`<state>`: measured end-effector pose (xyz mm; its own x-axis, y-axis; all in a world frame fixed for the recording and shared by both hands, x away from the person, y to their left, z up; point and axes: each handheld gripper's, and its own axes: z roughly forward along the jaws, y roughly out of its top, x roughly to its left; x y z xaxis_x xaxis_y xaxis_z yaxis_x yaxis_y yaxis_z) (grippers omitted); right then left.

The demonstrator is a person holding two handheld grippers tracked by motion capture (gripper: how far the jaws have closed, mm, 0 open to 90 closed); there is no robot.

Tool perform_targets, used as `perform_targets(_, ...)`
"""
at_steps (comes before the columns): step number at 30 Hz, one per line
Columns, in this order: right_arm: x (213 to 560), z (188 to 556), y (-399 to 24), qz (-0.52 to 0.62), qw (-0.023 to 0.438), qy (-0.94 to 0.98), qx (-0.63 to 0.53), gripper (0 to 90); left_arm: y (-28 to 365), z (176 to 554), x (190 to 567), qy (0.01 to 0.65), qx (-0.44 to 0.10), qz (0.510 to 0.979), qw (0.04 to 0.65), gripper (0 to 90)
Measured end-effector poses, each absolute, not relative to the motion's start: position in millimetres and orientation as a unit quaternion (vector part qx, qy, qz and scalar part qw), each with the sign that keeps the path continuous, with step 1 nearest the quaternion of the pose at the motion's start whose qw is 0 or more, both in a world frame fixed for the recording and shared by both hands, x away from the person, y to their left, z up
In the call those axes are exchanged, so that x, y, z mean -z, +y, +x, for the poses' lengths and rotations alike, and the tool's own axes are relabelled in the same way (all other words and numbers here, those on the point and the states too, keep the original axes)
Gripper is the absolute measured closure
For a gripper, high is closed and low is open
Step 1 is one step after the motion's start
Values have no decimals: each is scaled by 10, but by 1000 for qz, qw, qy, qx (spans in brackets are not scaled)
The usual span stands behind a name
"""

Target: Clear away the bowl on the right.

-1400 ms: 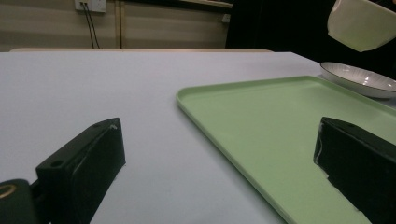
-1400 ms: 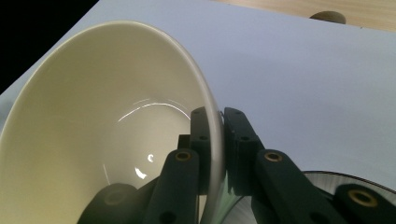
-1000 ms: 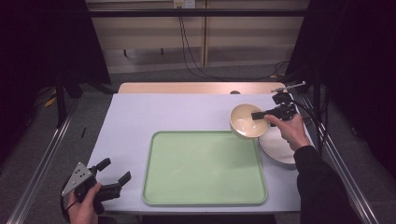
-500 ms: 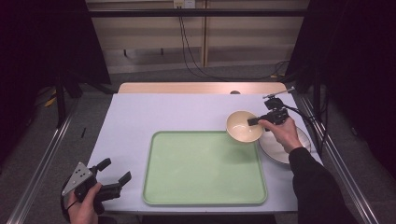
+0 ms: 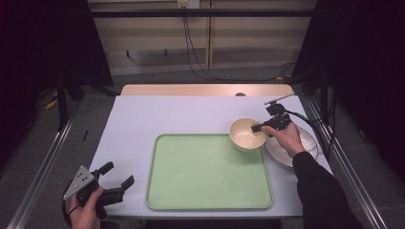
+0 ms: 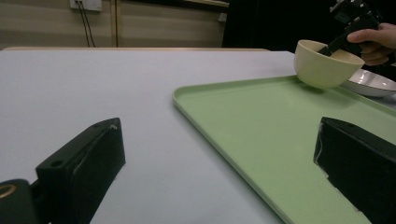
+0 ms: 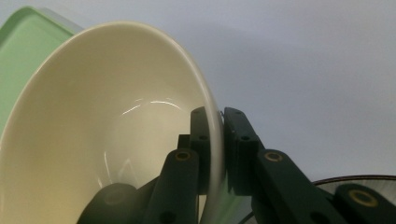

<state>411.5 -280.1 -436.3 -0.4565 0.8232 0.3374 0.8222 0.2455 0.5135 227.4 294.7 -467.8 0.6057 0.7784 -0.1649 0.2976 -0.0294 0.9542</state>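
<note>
- While the right tool is clamping the rim of the cream bowl, one jaw is sitting inside the bowl and the other is pressing against its outer wall, as the right gripper view is showing most plainly.
- Seen from the high view, the bowl is hanging at the far right corner of the green tray, partly over the tray's edge and just beside the white plate.
- Seen from the left gripper view, the bowl is floating tilted, clear of the tray, with the plate lying behind it on the tabletop.
- The person's right hand is gripping the right tool above the plate.
- The left tool is resting in the left hand at the near left corner of the tabletop, with its jaws standing wide apart and nothing lying between them.
- Both cables are trailing off the tabletop edges.
</note>
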Motion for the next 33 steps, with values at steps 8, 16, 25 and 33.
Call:
perform_targets(8,4442,4129,-2758,513,-5,798,-315,833,2945,2276,4679,392,-208,685,578,20)
perform_targets(16,4464,4125,-2754,518,-4,798,-308,835,2944,2272,4677,392,-209,685,577,20)
perform_targets(25,4494,4114,-2746,518,9,797,-310,839,2949,2277,4679,391,-208,687,577,20)
perform_targets(33,4506,4081,-2741,513,22,802,-306,841,2941,2267,4677,393,-206,685,578,20)
